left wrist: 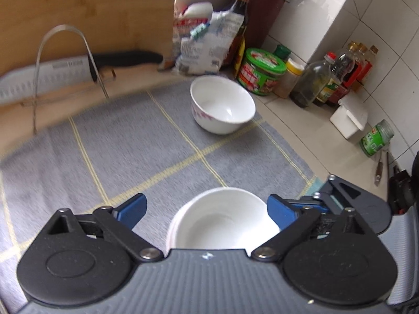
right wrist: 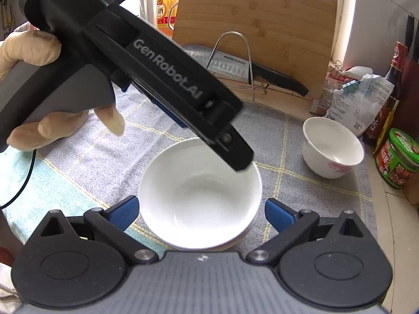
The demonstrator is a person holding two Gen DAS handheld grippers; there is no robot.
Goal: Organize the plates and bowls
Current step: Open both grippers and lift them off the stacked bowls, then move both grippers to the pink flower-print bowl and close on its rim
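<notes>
A plain white bowl [left wrist: 222, 219] stands on the grey checked cloth [left wrist: 131, 144], between and just under my open left gripper [left wrist: 207, 209]. The same bowl [right wrist: 201, 193] lies in front of my open right gripper [right wrist: 201, 210], between its blue fingertips [right wrist: 123, 212]. The left gripper's black body [right wrist: 157, 78] reaches over this bowl from the upper left, its tip above the far rim. A second white bowl with a pink flower pattern [left wrist: 222, 104] stands farther back on the cloth; it also shows in the right wrist view [right wrist: 331, 146].
A wire rack [right wrist: 235, 60] with a knife [right wrist: 248, 70] stands before an upright bamboo board [right wrist: 256, 18]. Bags [left wrist: 204, 39], a dark sauce bottle [left wrist: 241, 21], a green tub [left wrist: 262, 70], bottles [left wrist: 327, 81] and a white box [left wrist: 348, 117] line the tiled counter at right.
</notes>
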